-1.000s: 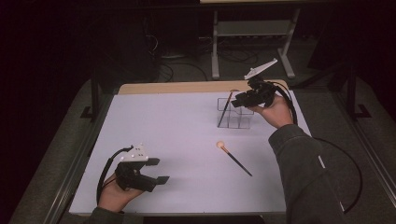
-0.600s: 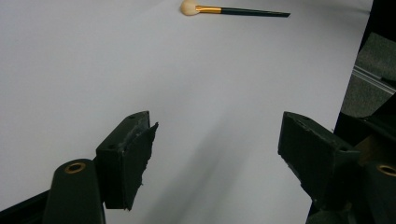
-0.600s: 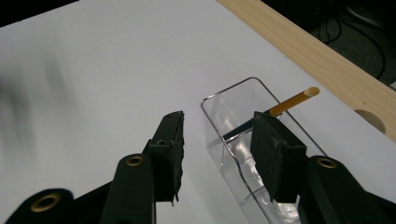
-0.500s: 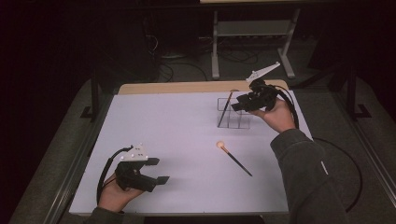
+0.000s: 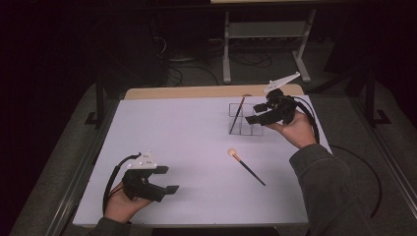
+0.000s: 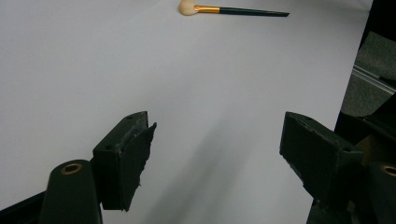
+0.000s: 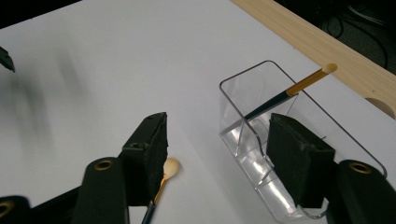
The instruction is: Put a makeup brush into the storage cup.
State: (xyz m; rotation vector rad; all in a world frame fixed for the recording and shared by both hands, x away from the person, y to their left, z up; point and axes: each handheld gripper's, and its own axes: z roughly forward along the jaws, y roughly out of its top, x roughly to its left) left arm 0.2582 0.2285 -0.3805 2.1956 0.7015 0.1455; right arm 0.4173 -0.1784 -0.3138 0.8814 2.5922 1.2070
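While both grippers gape, one brush point(image 7: 285, 94) leans in the clear organizer point(image 7: 243, 84).
Right gripper point(image 7: 217, 154) jaws have just been opening, empty; left gripper point(image 6: 217, 156) open, empty; second brush point(image 5: 246, 166) lies on table point(image 5: 177, 128).

R claw point(image 5: 256, 114) opened, let go brush point(image 5: 237, 114); it leans in organizer point(image 5: 246, 129).

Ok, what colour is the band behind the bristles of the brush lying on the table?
Gold on the brush, clearest in the left gripper view.
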